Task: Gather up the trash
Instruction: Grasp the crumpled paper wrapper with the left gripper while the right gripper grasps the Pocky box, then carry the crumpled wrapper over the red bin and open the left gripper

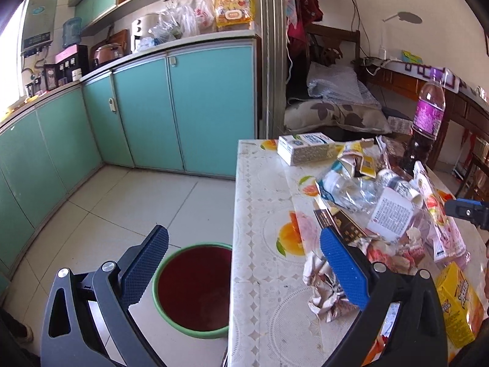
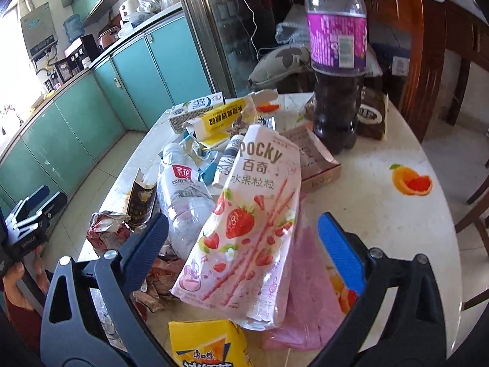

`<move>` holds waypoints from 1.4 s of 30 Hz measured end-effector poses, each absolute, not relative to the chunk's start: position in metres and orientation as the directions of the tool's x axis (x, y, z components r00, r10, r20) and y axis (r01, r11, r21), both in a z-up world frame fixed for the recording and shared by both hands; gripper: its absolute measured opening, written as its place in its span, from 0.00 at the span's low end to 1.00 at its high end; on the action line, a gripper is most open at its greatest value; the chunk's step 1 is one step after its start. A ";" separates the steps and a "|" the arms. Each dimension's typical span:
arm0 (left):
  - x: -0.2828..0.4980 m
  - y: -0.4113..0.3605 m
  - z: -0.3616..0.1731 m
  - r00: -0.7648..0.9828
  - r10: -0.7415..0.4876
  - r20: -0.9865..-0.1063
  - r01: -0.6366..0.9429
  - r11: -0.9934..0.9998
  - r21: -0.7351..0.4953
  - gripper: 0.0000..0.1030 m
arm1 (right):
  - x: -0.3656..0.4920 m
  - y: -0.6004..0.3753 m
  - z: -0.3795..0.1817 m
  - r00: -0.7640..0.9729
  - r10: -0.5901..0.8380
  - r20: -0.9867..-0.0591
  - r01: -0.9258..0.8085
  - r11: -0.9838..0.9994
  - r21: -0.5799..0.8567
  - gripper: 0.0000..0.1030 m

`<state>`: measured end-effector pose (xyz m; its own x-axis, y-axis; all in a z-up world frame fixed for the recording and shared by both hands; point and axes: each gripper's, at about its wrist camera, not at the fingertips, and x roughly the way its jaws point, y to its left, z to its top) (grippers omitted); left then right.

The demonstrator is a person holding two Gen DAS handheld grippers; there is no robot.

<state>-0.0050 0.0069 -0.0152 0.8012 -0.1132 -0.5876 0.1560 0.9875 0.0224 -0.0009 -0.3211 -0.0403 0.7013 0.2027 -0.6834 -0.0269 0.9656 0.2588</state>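
Trash is heaped on the round table point(image 1: 262, 202): a crumpled paper wad point(image 1: 324, 287), a clear plastic bottle point(image 1: 351, 189), a pink Pocky box point(image 2: 244, 226), a yellow carton point(image 2: 207, 345) and a white box point(image 1: 305, 148). My left gripper point(image 1: 244, 263) is open at the table's edge, its right finger above the paper wad, its left finger over the green-rimmed bin point(image 1: 195, 290) on the floor. My right gripper point(image 2: 244, 235) is open with the Pocky box standing between its fingers, untouched as far as I can see.
A tall purple-labelled bottle point(image 2: 336, 61) of dark drink stands at the table's far side. Teal cabinets point(image 1: 183, 107) line the kitchen wall. A cushioned chair point(image 1: 333, 107) sits beyond the table, and wooden furniture point(image 2: 428, 55) stands at the right.
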 end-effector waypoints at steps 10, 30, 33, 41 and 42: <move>-0.018 -0.035 -0.030 0.739 -0.249 -0.626 0.329 0.944 0.013 0.92 | 0.009 -0.323 -0.062 0.650 0.293 -0.702 -0.030 0.932 0.362 0.70; 0.000 -0.054 -0.044 0.612 -0.388 -0.690 0.385 0.907 -0.168 0.87 | 0.002 -0.341 -0.044 0.722 0.328 -0.610 -0.053 0.904 0.423 0.67; 0.003 -0.056 -0.048 0.604 -0.383 -0.699 0.386 0.908 -0.163 0.63 | -0.001 -0.341 -0.039 0.737 0.318 -0.596 -0.055 0.908 0.415 0.67; -0.010 -0.052 -0.030 0.636 -0.436 -0.636 0.440 0.883 -0.165 0.39 | -0.012 -0.341 -0.020 0.777 0.319 -0.542 -0.079 0.904 0.420 0.67; -0.011 -0.049 -0.026 0.647 -0.442 -0.621 0.442 0.881 -0.167 0.39 | -0.015 -0.338 -0.015 0.788 0.300 -0.537 -0.078 0.915 0.396 0.67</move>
<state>-0.0111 -0.0487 -0.0257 0.6470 -0.4419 -0.6214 0.4417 0.8815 -0.1670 -0.0147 -0.3382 -0.0155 0.7885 0.2999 -0.5370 -0.0780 0.9148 0.3963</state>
